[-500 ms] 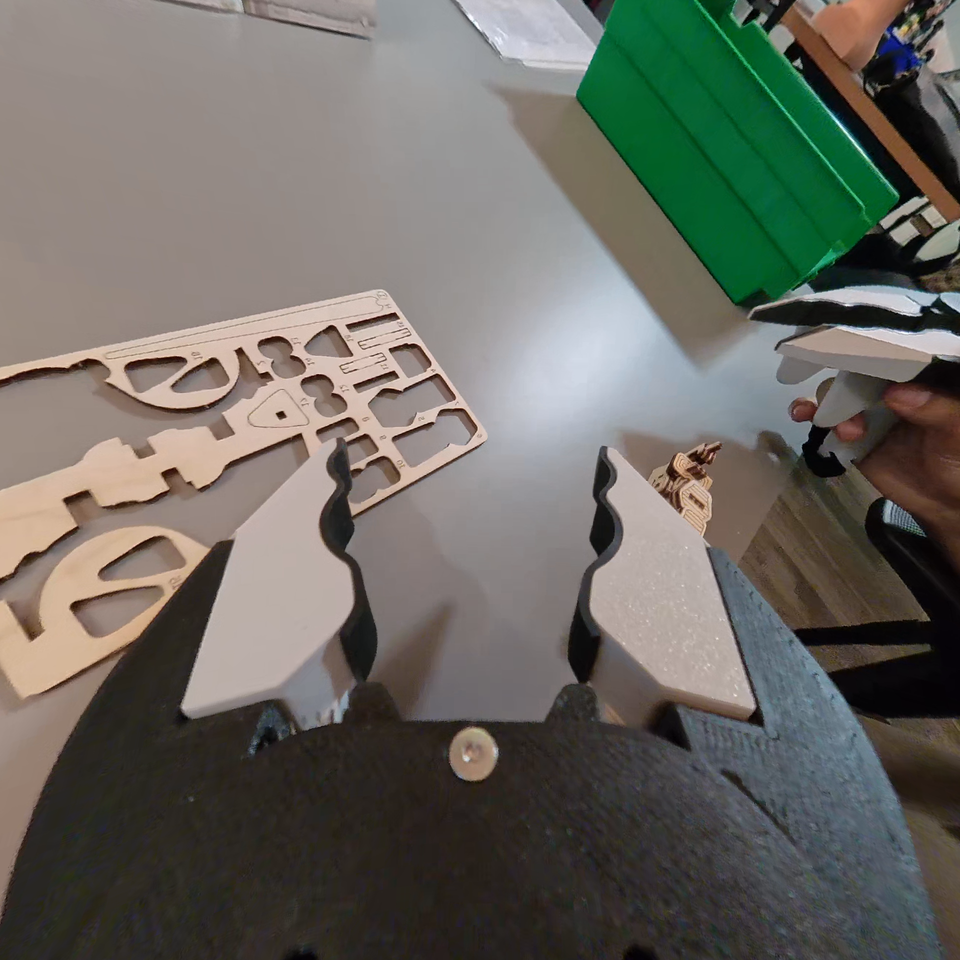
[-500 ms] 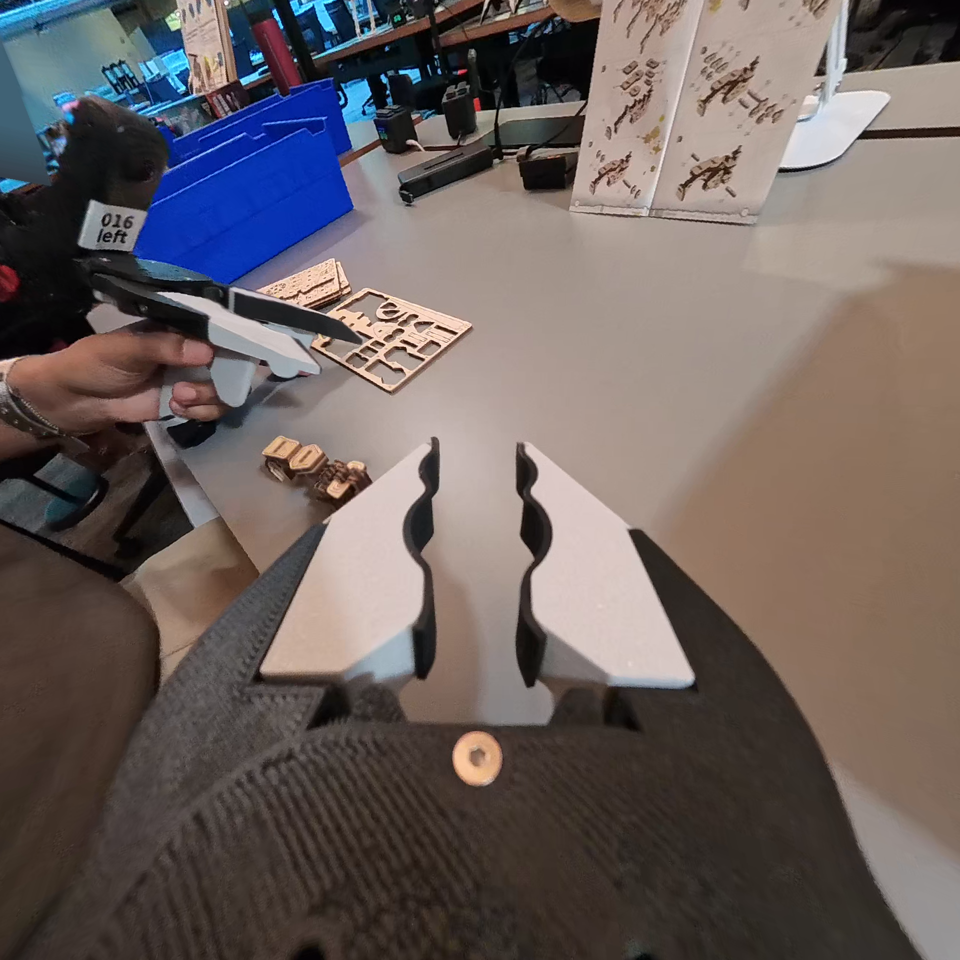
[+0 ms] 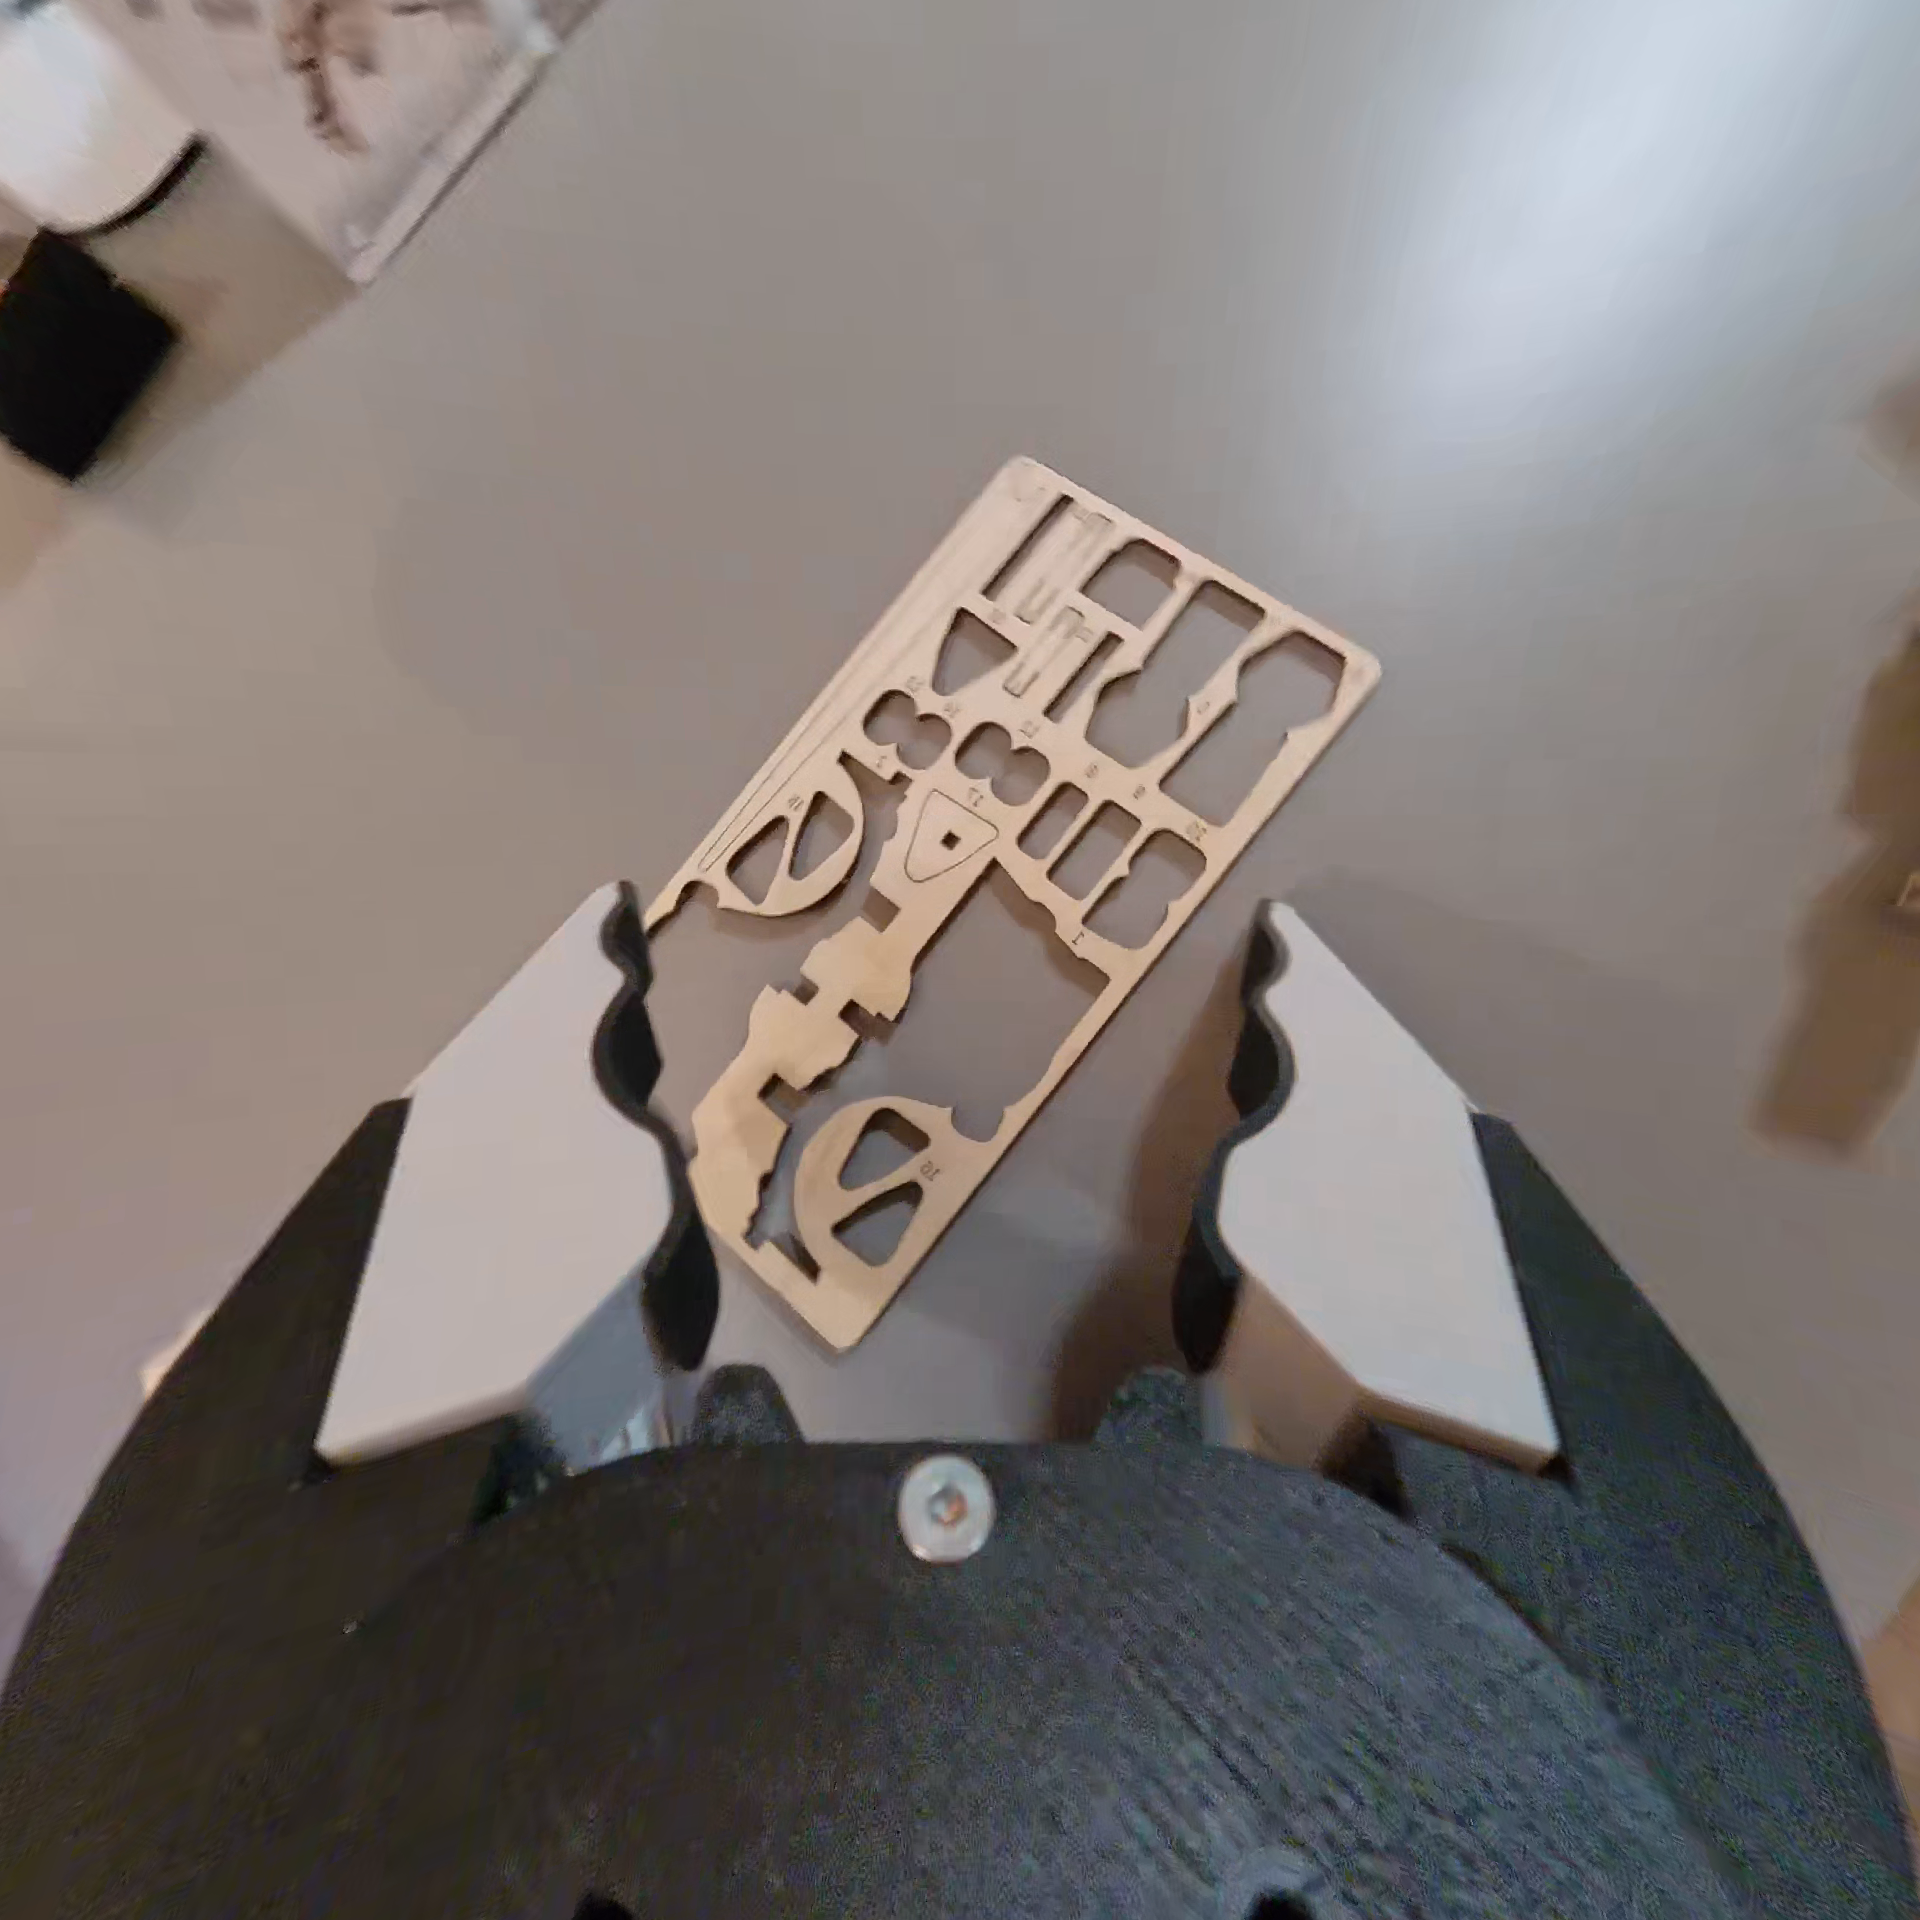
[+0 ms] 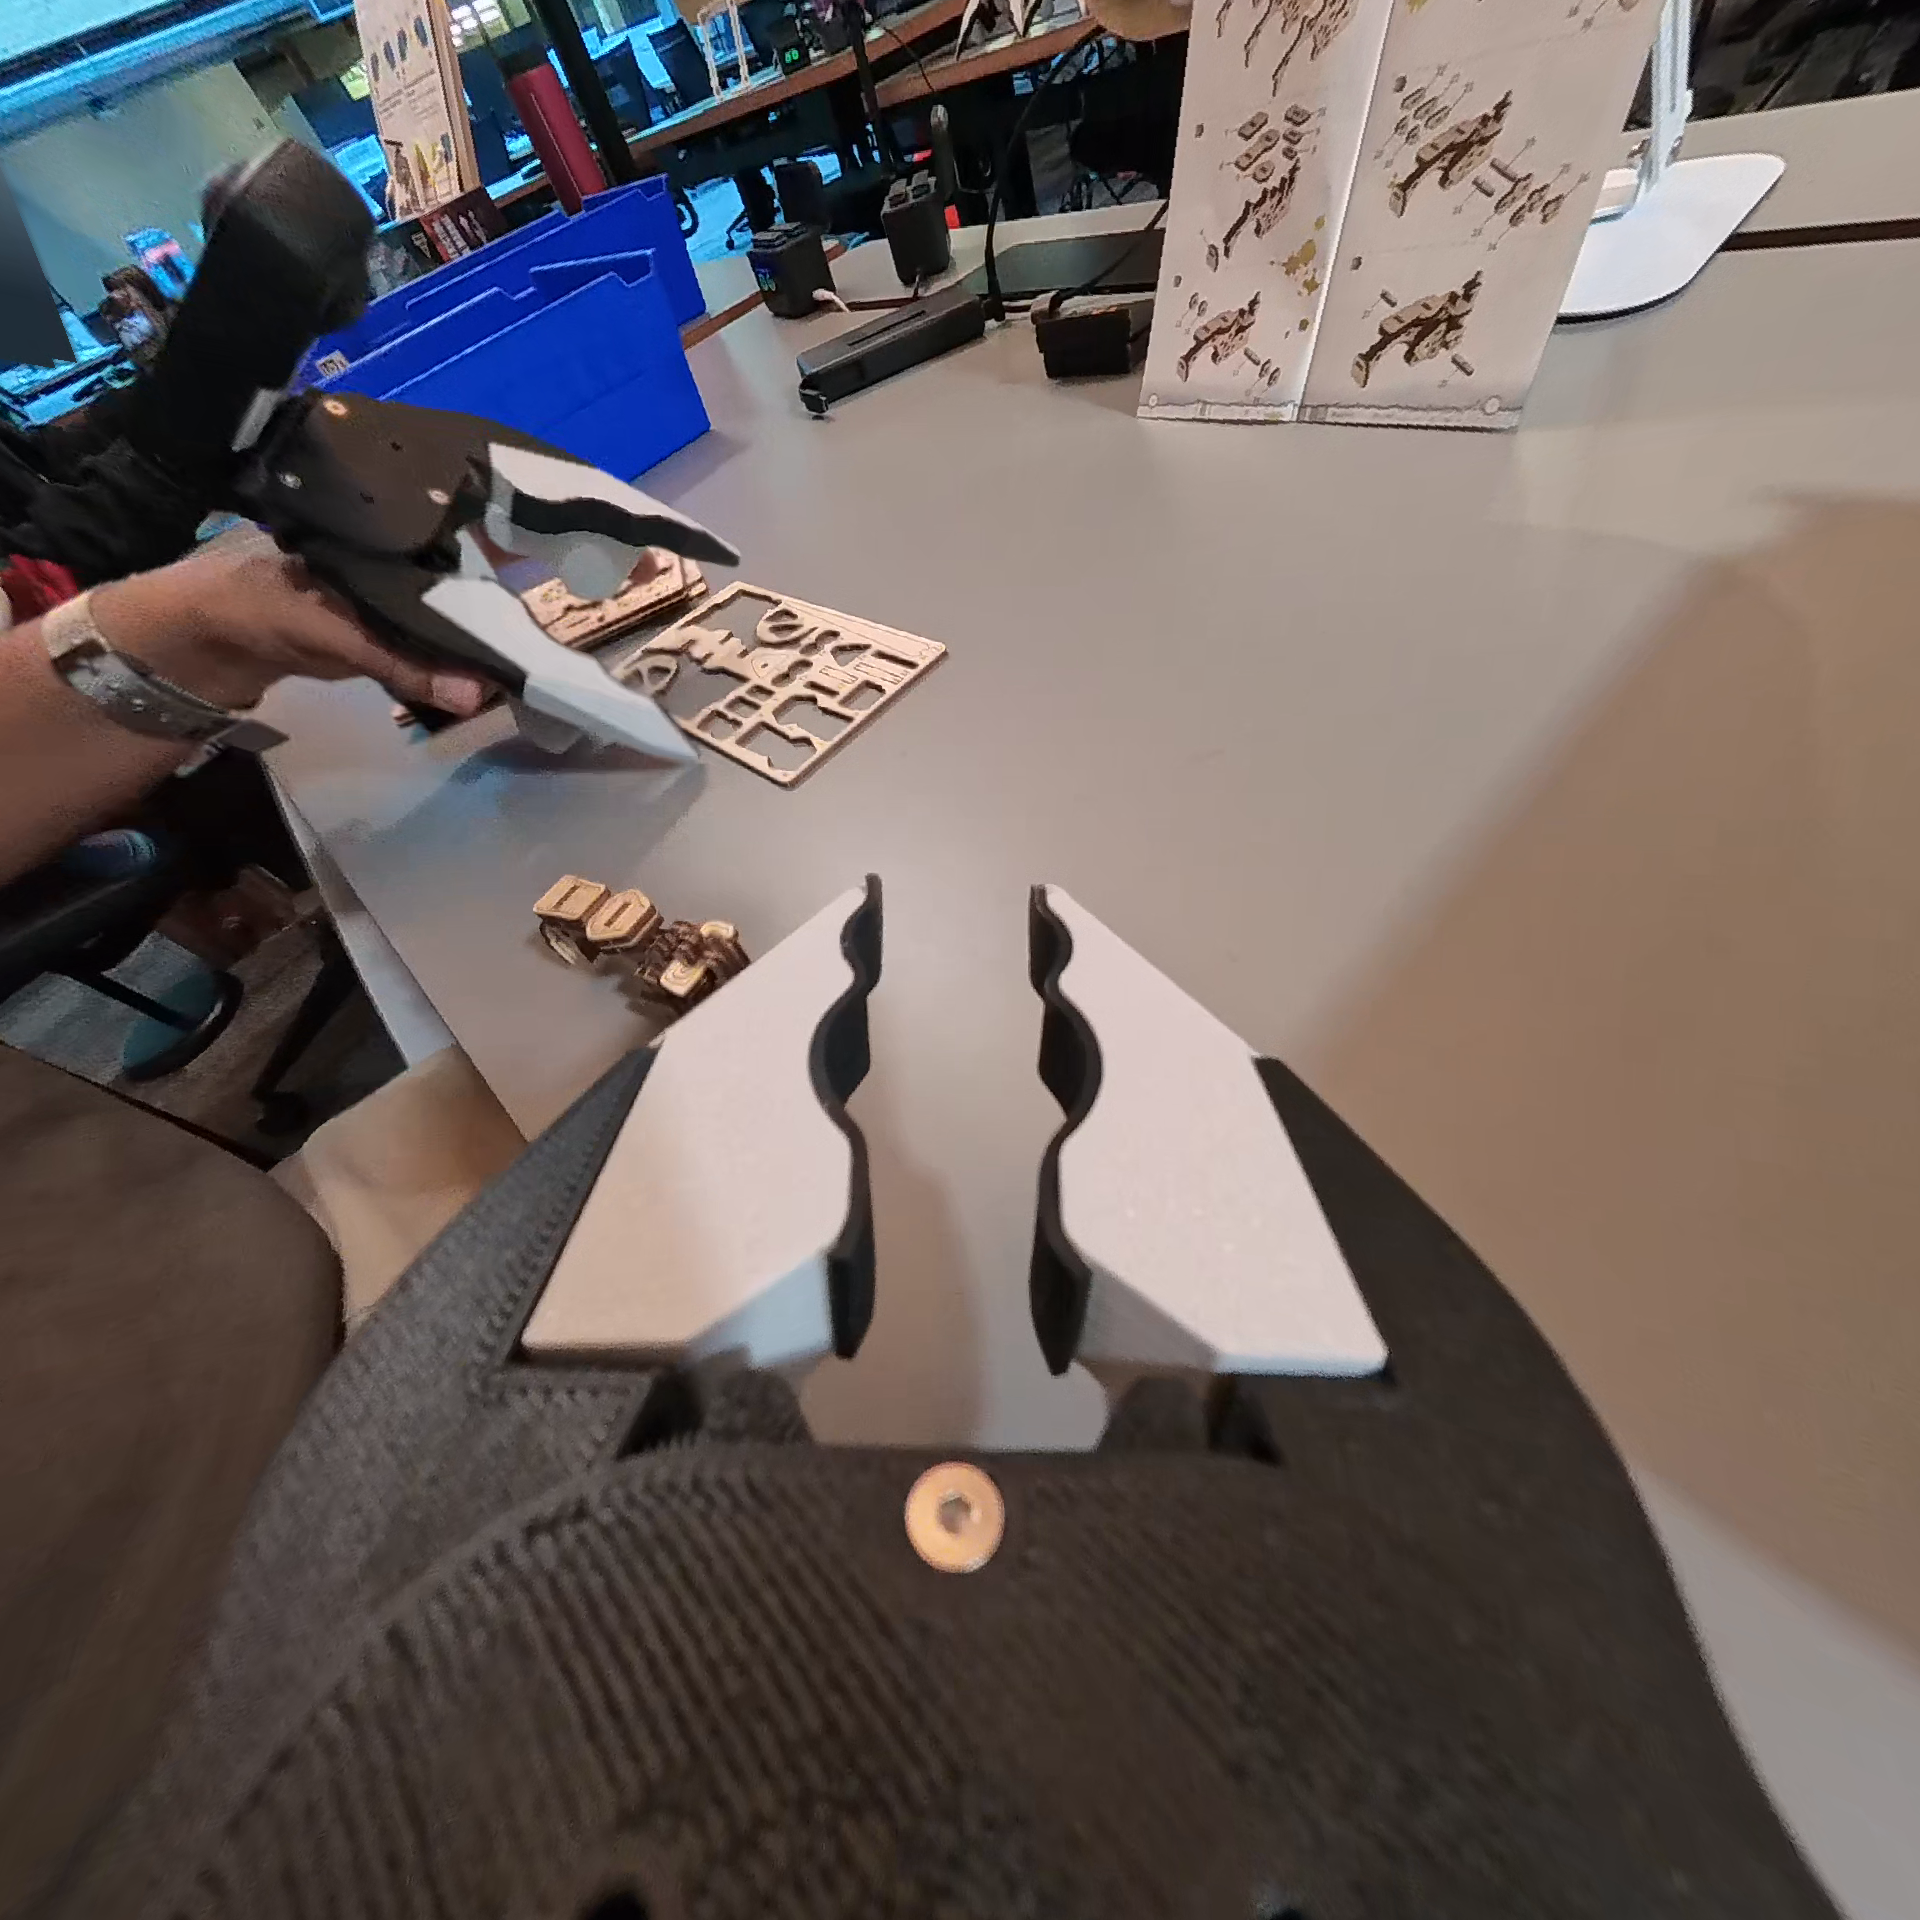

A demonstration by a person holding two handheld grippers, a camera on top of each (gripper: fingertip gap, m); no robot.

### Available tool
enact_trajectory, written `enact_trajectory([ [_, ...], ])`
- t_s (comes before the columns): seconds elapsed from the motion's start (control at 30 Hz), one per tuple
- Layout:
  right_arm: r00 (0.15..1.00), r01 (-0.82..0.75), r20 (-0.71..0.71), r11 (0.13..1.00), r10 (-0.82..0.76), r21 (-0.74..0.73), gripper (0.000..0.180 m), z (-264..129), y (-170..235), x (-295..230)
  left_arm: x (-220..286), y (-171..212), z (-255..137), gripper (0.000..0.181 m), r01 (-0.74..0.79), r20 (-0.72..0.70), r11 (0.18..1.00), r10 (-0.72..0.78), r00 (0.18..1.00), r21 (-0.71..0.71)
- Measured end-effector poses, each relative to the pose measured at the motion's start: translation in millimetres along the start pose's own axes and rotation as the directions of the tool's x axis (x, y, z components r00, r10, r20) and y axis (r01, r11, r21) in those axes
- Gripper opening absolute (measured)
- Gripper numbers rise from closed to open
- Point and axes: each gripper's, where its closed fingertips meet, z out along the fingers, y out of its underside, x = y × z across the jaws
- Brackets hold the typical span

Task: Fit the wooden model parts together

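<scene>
1. Since half a second ago, we have swung our left gripper (image 3: pixel 940 940) over the wooden parts sheet (image 3: pixel 1023 883), which lay off to its left before; our right gripper (image 4: pixel 956 904) has barely shifted.
2. Our left jaws gape wide and hold nothing. The sheet lies flat on the grey table (image 3: pixel 623 436) straight ahead, its near corner reaching in between the fingers.
3. Its long axis runs from that near corner away and to the right, so it sits askew to our jaws; we judge the wrist must turn before an edge can be pinched.
4. Our right jaws stand partly open and empty. Near the table's front edge, just left of them, rests the small half-built model (image 4: pixel 644 940). A stack of further sheets (image 4: pixel 613 603) lies behind the left gripper.
5. For the sheet, the left is plainly the nearer.
6. It is thin pale plywood, laser-cut, mostly hollow windows with a few pieces remaining. It looks stiff but brittle.
</scene>
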Motion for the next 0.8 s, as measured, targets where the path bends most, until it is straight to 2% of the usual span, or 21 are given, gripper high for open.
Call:
enact_trajectory([
  [0.07, 1.0, -0.01, 0.008, 1.0, 0.01, 0.007, 0.026, 2, -2, 0, -2, -4, 4, 0.121, -0.073, -0.037, 0.997, 0.074, 0.997, 0.009],
  [0.13, 1.0, -0.022, 0.018, 1.0, 0.022, 0.016, 0.026, 3, -4, 0, -6, -8, 10, 0.121, -0.081, -0.086, 0.997, 0.082, 0.993, 0.014],
  [0.2, 0.999, -0.032, 0.025, 0.999, 0.031, 0.025, 0.025, 4, -6, 0, -1, -2, 17, 0.124, -0.058, -0.186, 0.997, 0.047, 0.981, -0.052],
  [0.27, 0.999, -0.034, 0.027, 0.999, 0.033, 0.031, 0.025, 4, -7, 0, 8, -1, 20, 0.115, -0.02, -0.256, 0.996, -0.004, 0.967, -0.089],
  [0.4, 0.999, -0.026, 0.028, 0.999, 0.025, 0.025, 0.024, 5, -7, -3, 9, -4, 18, 0.105, -0.029, -0.196, 0.998, 0.018, 0.98, -0.052],
  [0.43, 0.999, -0.022, 0.029, 1.0, 0.021, 0.022, 0.024, 6, -6, -4, 8, -5, 16, 0.092, -0.026, -0.177, 0.999, 0.018, 0.984, -0.04],
  [0.47, 0.999, -0.017, 0.031, 1.0, 0.017, 0.018, 0.024, 7, -6, -6, 5, -10, 14, 0.064, -0.017, -0.151, 1.0, 0.016, 0.988, -0.006],
  [0.5, 0.999, -0.011, 0.032, 1.0, 0.011, 0.012, 0.024, 8, -5, -7, 2, -16, 11, 0.051, -0.004, -0.126, 0.999, 0.009, 0.992, 0.034],
  [0.63, 0.999, 0.025, 0.028, 1.0, -0.025, -0.01, 0.025, 11, -2, -10, -6, -28, 2, 0.037, 0.057, -0.122, 0.995, -0.046, 0.991, 0.083],
  [0.7, 0.999, 0.031, 0.029, 0.999, -0.031, -0.013, 0.025, 12, -2, -11, -10, -21, 1, 0.043, 0.07, -0.117, 0.996, -0.064, 0.991, 0.048],
  [0.8, 0.999, 0.018, 0.041, 1.0, -0.018, -0.005, 0.025, 11, -2, -12, -32, -6, -4, 0.052, 0.068, -0.028, 0.998, -0.068, 0.997, -0.011],
])
